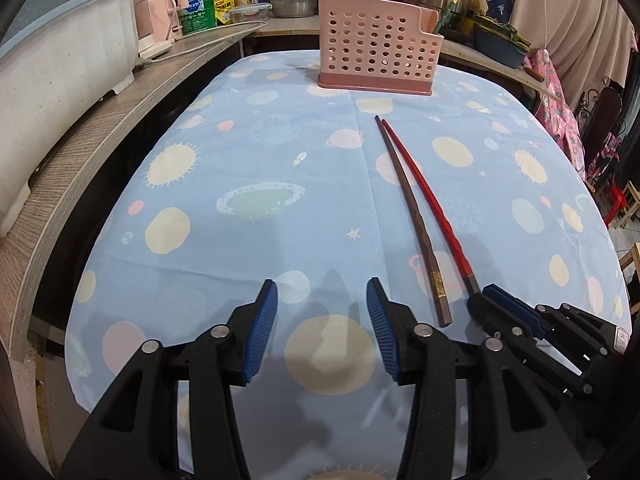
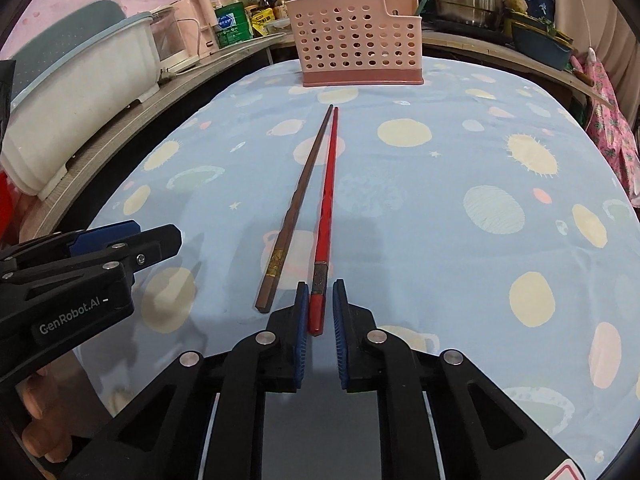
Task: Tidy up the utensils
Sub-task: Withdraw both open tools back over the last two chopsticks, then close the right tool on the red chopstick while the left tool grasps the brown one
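We judge the step as pickup of the red chopstick (image 2: 325, 216), lying on the desk (image 2: 440, 200) beside the brown chopstick (image 2: 298, 208), both well short of the pink basket (image 2: 356, 40). Right tool (image 2: 320, 308): jaws narrow, straddling the red stick's butt end w/ a sliver of gap, not yet clamped. Left tool (image 1: 322, 312): jaws wide apart, holding nothing; next move needs closing, a lift, then carry to basket.
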`<state>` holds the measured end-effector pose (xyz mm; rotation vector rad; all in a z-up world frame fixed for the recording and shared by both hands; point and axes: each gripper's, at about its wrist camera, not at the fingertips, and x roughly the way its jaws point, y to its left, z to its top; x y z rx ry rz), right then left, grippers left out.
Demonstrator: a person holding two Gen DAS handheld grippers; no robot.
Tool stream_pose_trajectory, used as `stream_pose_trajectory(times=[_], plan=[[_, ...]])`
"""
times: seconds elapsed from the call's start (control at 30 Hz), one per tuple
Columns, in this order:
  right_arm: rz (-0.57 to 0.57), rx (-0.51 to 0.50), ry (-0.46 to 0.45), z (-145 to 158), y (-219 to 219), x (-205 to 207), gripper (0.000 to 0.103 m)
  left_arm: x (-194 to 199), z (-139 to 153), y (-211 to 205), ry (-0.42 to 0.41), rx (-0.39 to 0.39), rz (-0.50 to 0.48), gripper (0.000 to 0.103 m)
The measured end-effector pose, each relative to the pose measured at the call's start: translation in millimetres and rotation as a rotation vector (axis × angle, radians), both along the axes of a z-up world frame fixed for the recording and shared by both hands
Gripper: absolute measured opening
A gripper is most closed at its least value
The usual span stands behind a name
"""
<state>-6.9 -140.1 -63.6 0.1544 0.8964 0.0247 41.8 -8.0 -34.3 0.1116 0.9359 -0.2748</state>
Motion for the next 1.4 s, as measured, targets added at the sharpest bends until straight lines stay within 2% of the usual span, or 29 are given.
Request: stream_pose_trajectory(times=[0.2,0.27,0.33,0.5,0.7,0.8,0.87,1.03,1.1,1.4], plan=[[-0.073,0.031,-0.007,0,-22,-6,0.007,1,-3,-6,0.016,-0.009,-0.016,0.052],[-0.095,0.035,-0.007,0,-30,-8,0.007,1,-5,-10,0.028,-0.017,-0.028,0.057],[-0.118,0.041,-0.008,0,-38,-12,0.007,0,-7,-15,0.035,-0.025,-0.035,0.068],[-0.135,0.053,-0.006,-1,-48,-20,0.007,1,-12,-34,0.056,-0.045,-0.071,0.068],[-0.132,0.058,-0.009,-2,-49,-23,0.007,6,-26,-53,0.066,-0.005,-0.094,0.067],[-0.129,0.056,-0.011,-2,-50,-23,0.007,6,-28,-56,0.05,0.02,-0.092,0.062],[-0.129,0.053,-0.012,-2,-49,-23,0.007,6,-27,-56,0.046,0.018,-0.099,0.053],[-0.127,0.044,-0.016,-3,-48,-24,0.007,5,-24,-57,0.049,0.011,-0.119,0.018],[-0.127,0.045,-0.016,-2,-48,-24,0.007,5,-24,-55,0.059,0.0,-0.123,0.008],[-0.13,0.055,-0.013,-1,-49,-25,0.007,4,-16,-44,0.081,-0.047,-0.111,0.007]])
